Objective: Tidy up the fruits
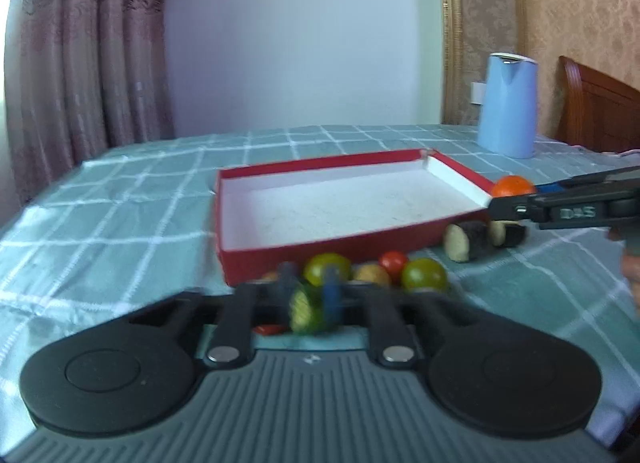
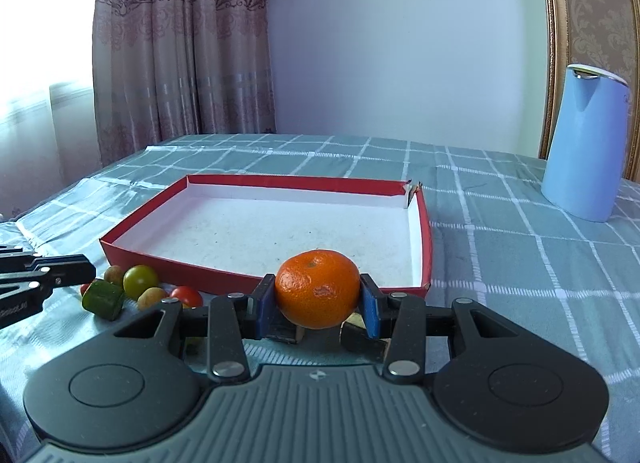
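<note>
The right gripper (image 2: 318, 303), marked "DAS", pinches a round orange mandarin (image 2: 317, 287), stem up. The left gripper (image 1: 308, 295), fingers slightly spread, straddles a green cucumber chunk (image 1: 306, 309), cut face toward the camera.

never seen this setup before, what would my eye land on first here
The bright tangerine clamped in the right gripper, just in front of the empty red box at mid-table. Then the cluster of small fruits before the box's near left corner, where the left gripper has a green cucumber piece between its fingers.
</note>
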`<state>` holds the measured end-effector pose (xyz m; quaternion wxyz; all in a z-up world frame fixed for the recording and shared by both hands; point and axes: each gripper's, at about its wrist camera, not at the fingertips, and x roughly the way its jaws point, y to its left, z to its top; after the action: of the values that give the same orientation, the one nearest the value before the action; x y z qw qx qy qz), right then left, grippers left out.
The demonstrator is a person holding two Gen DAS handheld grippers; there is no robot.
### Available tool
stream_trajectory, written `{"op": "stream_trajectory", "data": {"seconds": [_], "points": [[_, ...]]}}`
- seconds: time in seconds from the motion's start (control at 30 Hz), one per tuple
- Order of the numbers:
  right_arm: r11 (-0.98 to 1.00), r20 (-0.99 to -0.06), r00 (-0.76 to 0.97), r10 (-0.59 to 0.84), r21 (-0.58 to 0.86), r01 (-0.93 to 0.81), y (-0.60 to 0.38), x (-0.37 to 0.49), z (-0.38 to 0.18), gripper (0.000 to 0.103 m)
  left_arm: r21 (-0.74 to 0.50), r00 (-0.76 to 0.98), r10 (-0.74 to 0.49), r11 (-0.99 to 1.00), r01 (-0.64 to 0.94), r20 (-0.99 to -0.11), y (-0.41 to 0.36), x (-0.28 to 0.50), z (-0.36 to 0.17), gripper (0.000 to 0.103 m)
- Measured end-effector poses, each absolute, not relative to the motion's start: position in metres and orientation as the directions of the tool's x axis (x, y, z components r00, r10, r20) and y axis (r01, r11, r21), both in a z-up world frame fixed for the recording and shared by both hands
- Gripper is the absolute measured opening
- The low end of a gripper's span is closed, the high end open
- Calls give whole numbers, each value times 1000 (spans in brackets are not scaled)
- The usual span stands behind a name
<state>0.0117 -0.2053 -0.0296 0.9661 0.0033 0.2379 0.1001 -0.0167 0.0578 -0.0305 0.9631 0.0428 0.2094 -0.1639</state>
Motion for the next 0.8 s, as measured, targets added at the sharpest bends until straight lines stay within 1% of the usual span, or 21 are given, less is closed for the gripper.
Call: {"op": "stream_trajectory", "data": {"seconds": [0.03, 0.07, 0.1, 0.13, 0.23, 0.3, 0.33, 0.4, 0.43, 0.47, 0.57, 0.6, 0.67, 0.8], "points": [[979, -464, 864, 198, 59, -193, -205, 13, -31, 42, 4, 864, -308, 941, 338, -399, 58, -21, -31, 59], [979, -466, 862, 199, 61, -193, -204, 13, -32, 42, 10, 878, -301, 945, 328, -373, 57, -26, -32, 79], [980, -468, 861, 198, 61, -192, -204, 14, -33, 42, 30, 894, -282, 950, 311, -349, 54, -31, -32, 82], [979, -470, 860, 199, 62, -193, -203, 14, -34, 42, 60, 902, -268, 951, 305, -337, 49, -34, -32, 82], [978, -472, 858, 205, 67, -196, -202, 14, -36, 42, 103, 905, -241, 951, 293, -352, 36, -34, -35, 77], [978, -470, 858, 207, 69, -198, -202, 14, -36, 42, 136, 902, -222, 948, 289, -371, 27, -31, -41, 63], [977, -470, 858, 209, 72, -199, -201, 14, -36, 42, 152, 899, -206, 947, 282, -386, 23, -29, -44, 60], [976, -472, 855, 213, 72, -204, -201, 14, -37, 42, 171, 893, -190, 945, 279, -407, 16, -24, -52, 51], [976, -472, 855, 214, 72, -204, -201, 14, -38, 42, 178, 891, -178, 946, 273, -418, 14, -22, -55, 50], [976, -473, 854, 216, 75, -205, -201, 14, -38, 42, 187, 889, -169, 945, 269, -426, 12, -20, -57, 44], [975, -473, 853, 221, 83, -206, -201, 15, -39, 42, 195, 882, -142, 948, 252, -449, 11, -15, -61, 38], [975, -473, 853, 221, 85, -205, -202, 15, -40, 42, 195, 881, -136, 949, 247, -452, 12, -14, -61, 33], [975, -475, 852, 221, 87, -204, -202, 15, -41, 42, 197, 885, -121, 953, 230, -450, 15, -13, -62, 27], [976, -470, 856, 215, 80, -201, -202, 14, -40, 42, 182, 885, -136, 954, 238, -446, 20, -13, -60, 25]]}}
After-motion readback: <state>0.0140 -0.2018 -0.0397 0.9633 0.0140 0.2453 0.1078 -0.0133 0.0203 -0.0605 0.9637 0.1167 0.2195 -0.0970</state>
